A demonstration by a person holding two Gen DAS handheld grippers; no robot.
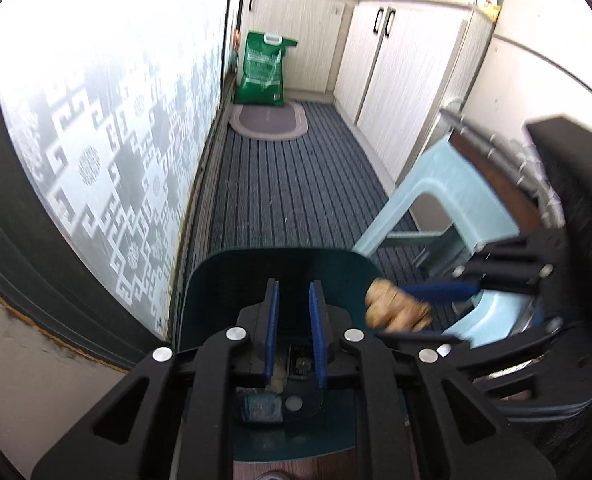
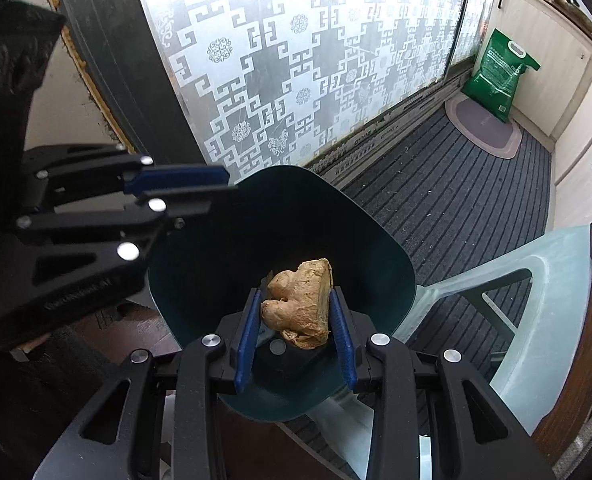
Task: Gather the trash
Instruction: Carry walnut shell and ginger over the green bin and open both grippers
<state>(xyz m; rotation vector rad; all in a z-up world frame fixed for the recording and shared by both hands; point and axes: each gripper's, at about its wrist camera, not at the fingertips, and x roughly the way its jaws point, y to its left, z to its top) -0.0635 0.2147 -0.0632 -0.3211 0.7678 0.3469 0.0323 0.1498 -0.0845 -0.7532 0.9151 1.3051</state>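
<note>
A dark teal bin [image 2: 296, 224] stands open below both grippers; its rim also shows in the left wrist view [image 1: 284, 260]. My right gripper [image 2: 296, 304] is shut on a tan crumpled lump of trash [image 2: 299, 308] and holds it over the bin's mouth. In the left wrist view the same lump [image 1: 395, 308] sits between the right gripper's blue fingers at the bin's right rim. My left gripper [image 1: 294, 300] is open and empty, its jaws a small gap apart over the bin. Some trash [image 1: 262, 406] lies inside the bin.
A pale blue plastic stool [image 2: 535, 320] stands right of the bin, also in the left wrist view [image 1: 447, 208]. Frosted patterned glass door [image 2: 296, 80] runs along the left. Striped grey carpet [image 1: 296, 192], an oval mat [image 1: 268, 120], a green bag [image 1: 262, 70] and white cabinets [image 1: 395, 80] lie beyond.
</note>
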